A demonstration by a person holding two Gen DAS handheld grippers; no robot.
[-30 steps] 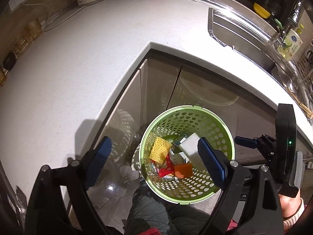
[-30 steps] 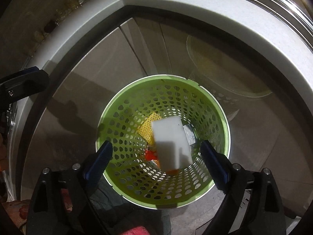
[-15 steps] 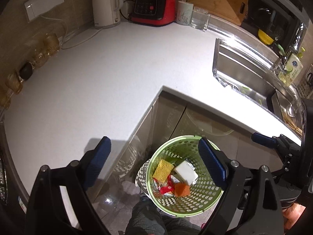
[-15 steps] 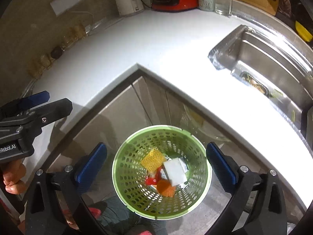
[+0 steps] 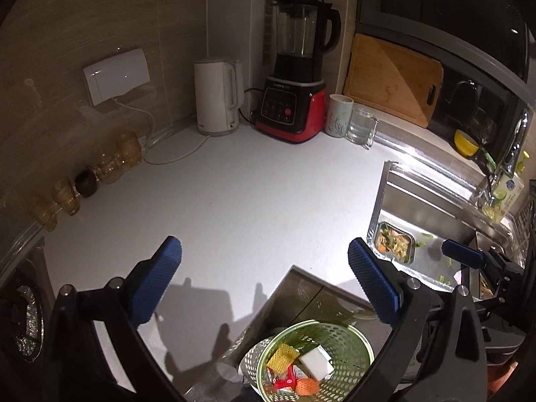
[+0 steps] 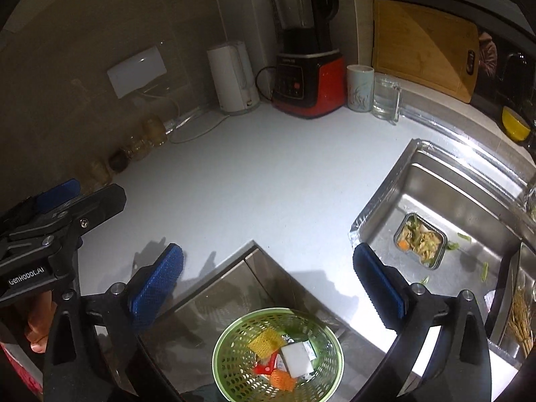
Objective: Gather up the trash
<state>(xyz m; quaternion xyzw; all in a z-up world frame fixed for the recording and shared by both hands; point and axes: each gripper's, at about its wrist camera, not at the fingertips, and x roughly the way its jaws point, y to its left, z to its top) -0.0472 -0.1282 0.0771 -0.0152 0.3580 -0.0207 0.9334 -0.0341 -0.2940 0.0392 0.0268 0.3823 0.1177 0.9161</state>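
White counter (image 5: 234, 207) bare between sink (image 5: 435, 207) and wall jars (image 5: 110, 167).

Home kitchen: sink (image 6: 445, 181), kettle (image 5: 217, 97), blender (image 5: 296, 80)

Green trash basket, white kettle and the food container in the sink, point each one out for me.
Green trash basket (image 6: 225, 351): right wrist view, on its left inner wall.
White kettle (image 5: 214, 97): left wrist view, on the middle of its body.
Food container (image 6: 420, 239): right wrist view, on the food inside.

A round green perforated plastic basket (image 6: 234, 368) stands upright at the bottom centre of the frame, holding a white foam block (image 6: 296, 361), yellow mesh sponge (image 6: 264, 341), red wrapper (image 6: 264, 368) and orange netting (image 6: 283, 378).
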